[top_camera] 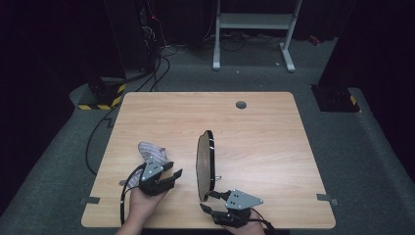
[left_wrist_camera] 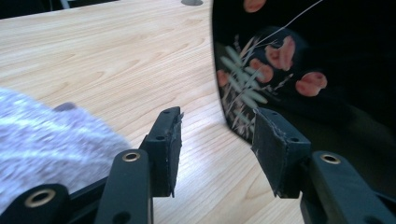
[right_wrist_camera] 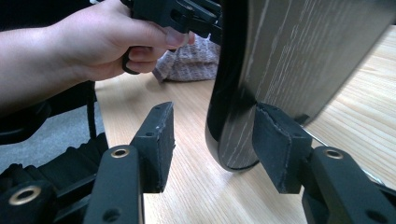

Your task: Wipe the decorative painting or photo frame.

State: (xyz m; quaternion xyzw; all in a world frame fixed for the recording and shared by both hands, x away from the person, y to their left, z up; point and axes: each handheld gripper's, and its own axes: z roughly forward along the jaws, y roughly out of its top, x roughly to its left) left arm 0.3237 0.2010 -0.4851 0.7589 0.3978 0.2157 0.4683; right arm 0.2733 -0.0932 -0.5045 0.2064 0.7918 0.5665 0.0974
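A black plate [top_camera: 206,165] is stood on edge on the surface [top_camera: 254,132], nothing in it. The right hand-held gripper [top_camera: 209,200] is held open around its lower rim. The left hand-held gripper [top_camera: 175,175] is open beside the plate, a cloth [top_camera: 152,152] lying behind it.

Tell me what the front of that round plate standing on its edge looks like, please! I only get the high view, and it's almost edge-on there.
Observer: In the left gripper view, the plate has a glossy black face painted with pink blossoms and green leaves.
Operator: And its back?
Observer: In the right gripper view, the back is dull, dark wood grain.
Operator: Is the right gripper squeezing it?
Observer: No. The right gripper has its jaws open. The plate's bottom rim sits in the gap between them, and one jaw is plainly clear of it.
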